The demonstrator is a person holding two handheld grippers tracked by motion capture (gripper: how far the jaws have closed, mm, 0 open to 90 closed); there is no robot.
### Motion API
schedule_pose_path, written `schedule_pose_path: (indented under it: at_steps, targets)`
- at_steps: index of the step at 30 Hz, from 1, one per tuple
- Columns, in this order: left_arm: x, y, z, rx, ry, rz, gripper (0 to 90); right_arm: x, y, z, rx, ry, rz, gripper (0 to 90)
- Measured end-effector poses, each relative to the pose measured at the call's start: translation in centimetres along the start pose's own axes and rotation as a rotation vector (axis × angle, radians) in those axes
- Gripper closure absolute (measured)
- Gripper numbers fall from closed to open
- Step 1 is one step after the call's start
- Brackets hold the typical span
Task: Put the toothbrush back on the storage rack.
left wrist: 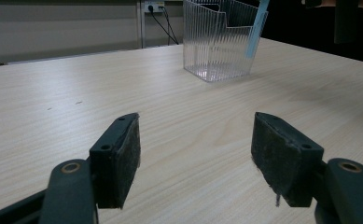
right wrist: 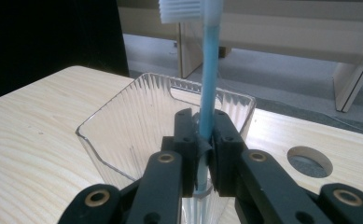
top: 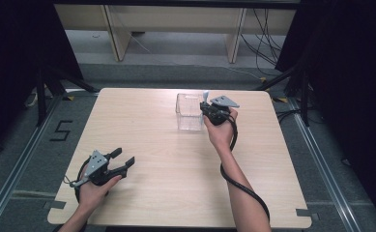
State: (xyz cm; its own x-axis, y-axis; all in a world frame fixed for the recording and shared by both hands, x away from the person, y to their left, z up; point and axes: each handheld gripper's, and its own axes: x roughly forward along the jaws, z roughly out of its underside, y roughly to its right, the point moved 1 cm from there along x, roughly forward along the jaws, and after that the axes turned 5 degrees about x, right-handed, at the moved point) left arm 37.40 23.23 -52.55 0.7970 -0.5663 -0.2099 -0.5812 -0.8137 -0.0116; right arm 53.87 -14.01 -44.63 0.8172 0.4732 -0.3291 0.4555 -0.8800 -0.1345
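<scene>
- Right now my right tool (top: 209,110) is clamped on a blue toothbrush (right wrist: 207,93); in the right gripper view both pads press the handle, one from each side.
- Toothbrush stands close to upright, white bristle head (right wrist: 181,9) at the top, at 12 o'clock from the pads.
- Its lower end drops behind my jaws, so I cannot tell whether it touches the bottom of anything.
- Clear ribbed container (top: 189,112) sits on the desk (top: 176,164) at roughly 12 to 1 o'clock from desk centre, toward the far edge.
- High view: my right tool is at the container's 3 o'clock side, right against its rim; the brush head pokes up above it.
- Right gripper view: the handle runs down in front of the container's open top; I cannot tell if the tip is inside or just beside the wall.
- My left tool (top: 122,159) is wide open, holding nothing, low over the desk at about 8 o'clock from desk centre, well apart from the container.
- Left gripper view: bare wood between the two pads; container (left wrist: 219,39) far off at 12 to 1 o'clock with the blue handle (left wrist: 256,28) leaning at its right edge.
- Round hole (right wrist: 310,161) in the desk top at 3 o'clock of my right jaws.
</scene>
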Motion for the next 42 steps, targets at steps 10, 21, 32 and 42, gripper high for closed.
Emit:
schedule_pose_path:
  at_steps: [10,21,32,42]
  targets:
    - [0.0,0.01,0.0,0.0,0.0,0.0,32.5,0.04,0.04,0.29,0.005,-0.009,0.004,83.0]
    - [0.0,-0.02,0.0,0.0,0.0,0.001,32.5,0.26,0.08,0.75,0.004,-0.017,0.011,83.0]
    - [0.0,-0.01,0.0,0.0,0.0,0.001,32.5,0.41,0.15,0.99,0.019,-0.024,0.005,82.8]
    - [0.01,0.0,-0.01,0.002,-0.004,0.0,32.6,0.34,0.22,0.85,0.016,-0.02,0.003,80.7]
